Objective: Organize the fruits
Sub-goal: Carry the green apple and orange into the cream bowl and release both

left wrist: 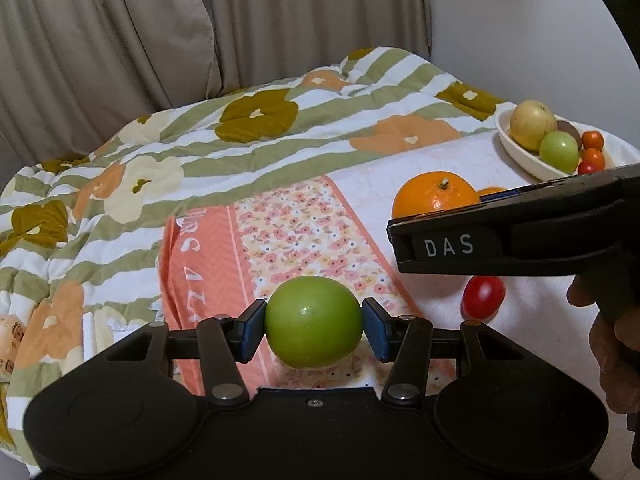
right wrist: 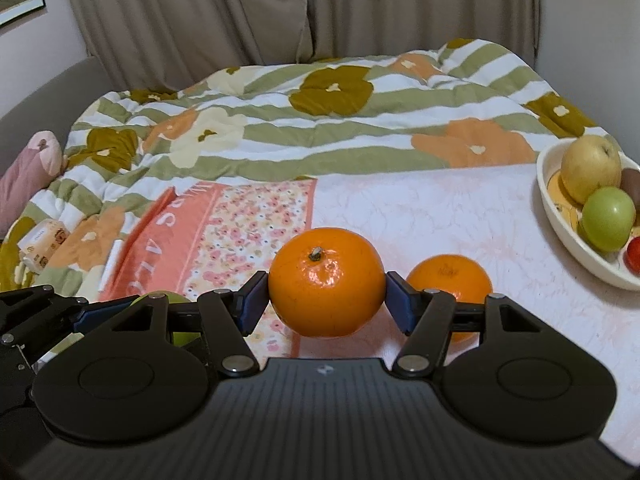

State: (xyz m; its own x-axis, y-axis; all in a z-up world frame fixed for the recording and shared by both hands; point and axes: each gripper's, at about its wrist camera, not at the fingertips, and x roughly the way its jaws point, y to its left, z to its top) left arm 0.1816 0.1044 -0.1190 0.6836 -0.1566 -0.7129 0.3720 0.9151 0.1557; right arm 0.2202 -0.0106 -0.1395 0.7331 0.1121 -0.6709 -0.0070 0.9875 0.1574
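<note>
My left gripper (left wrist: 314,322) is shut on a green apple (left wrist: 314,320), its blue pads against both sides, just above the floral cloth. My right gripper (right wrist: 326,298) is shut on a large orange (right wrist: 326,282); that orange also shows in the left wrist view (left wrist: 434,194) behind the right gripper's black body (left wrist: 520,236). A smaller orange (right wrist: 450,276) lies on the bed to the right of it. A red tomato (left wrist: 483,296) lies on the bed under the right gripper. A white bowl (right wrist: 560,220) at the far right holds a yellow pear (right wrist: 590,168), a green apple (right wrist: 608,218) and small red tomatoes (left wrist: 592,150).
A striped flowered quilt (right wrist: 320,120) covers the back of the bed, with curtains (right wrist: 240,8) behind. An orange floral cloth (left wrist: 280,232) lies mid-bed. A pink pillow (right wrist: 28,172) and a small packet (right wrist: 42,244) sit at the left edge.
</note>
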